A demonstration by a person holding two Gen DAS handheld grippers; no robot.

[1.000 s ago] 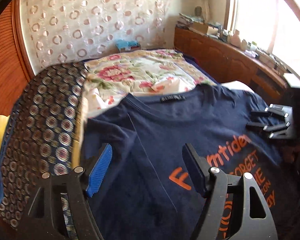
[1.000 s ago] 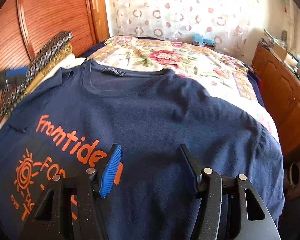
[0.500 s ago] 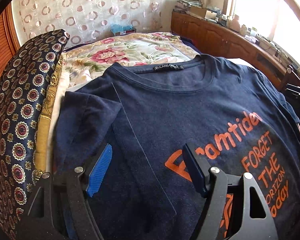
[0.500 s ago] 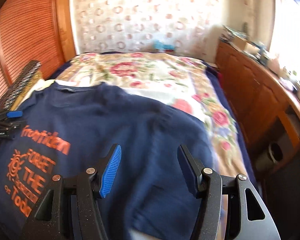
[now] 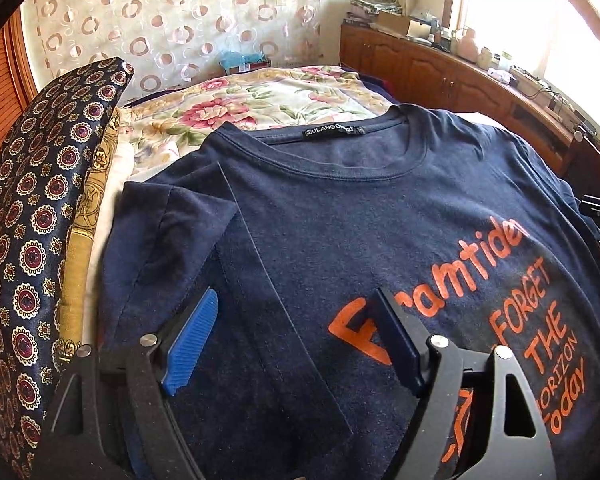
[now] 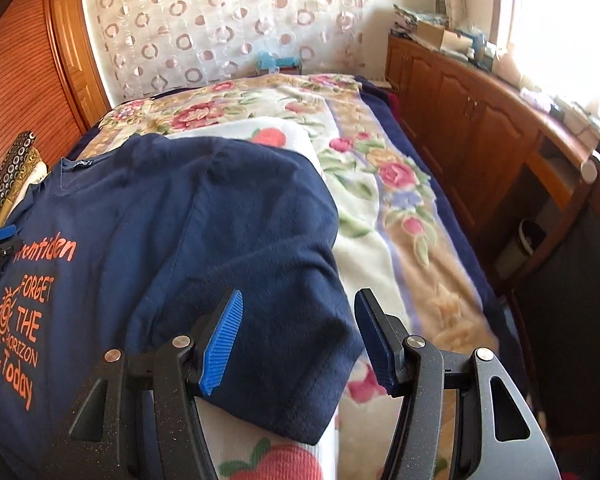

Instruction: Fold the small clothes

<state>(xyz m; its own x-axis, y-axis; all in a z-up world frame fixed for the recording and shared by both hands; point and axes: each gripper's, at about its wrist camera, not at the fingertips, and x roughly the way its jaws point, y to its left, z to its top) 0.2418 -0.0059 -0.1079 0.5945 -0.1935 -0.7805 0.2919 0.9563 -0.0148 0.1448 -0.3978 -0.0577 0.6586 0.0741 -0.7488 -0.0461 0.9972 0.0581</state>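
A navy T-shirt [image 5: 340, 208] with orange lettering lies face up on the bed; it also shows in the right wrist view [image 6: 180, 240]. Its left side and sleeve [image 5: 172, 232] are folded in over the body. My left gripper [image 5: 296, 336] is open and empty, hovering over that folded edge. My right gripper [image 6: 300, 336] is open and empty, just above the shirt's right sleeve [image 6: 292, 360], which lies flat and spread out. The left gripper's tip [image 6: 0, 240] shows at the left edge of the right wrist view.
The shirt lies on a floral bedspread [image 6: 380, 200]. A dark patterned cushion [image 5: 40, 240] stands along the bed's left side. A wooden cabinet [image 6: 480, 120] with clutter on top runs along the right, under a window. A curtain [image 5: 160, 28] hangs behind.
The left gripper's view has shifted so more of the shirt's front is in sight. The right gripper has swung right, from over the shirt's middle to over the right sleeve. Both stay open.
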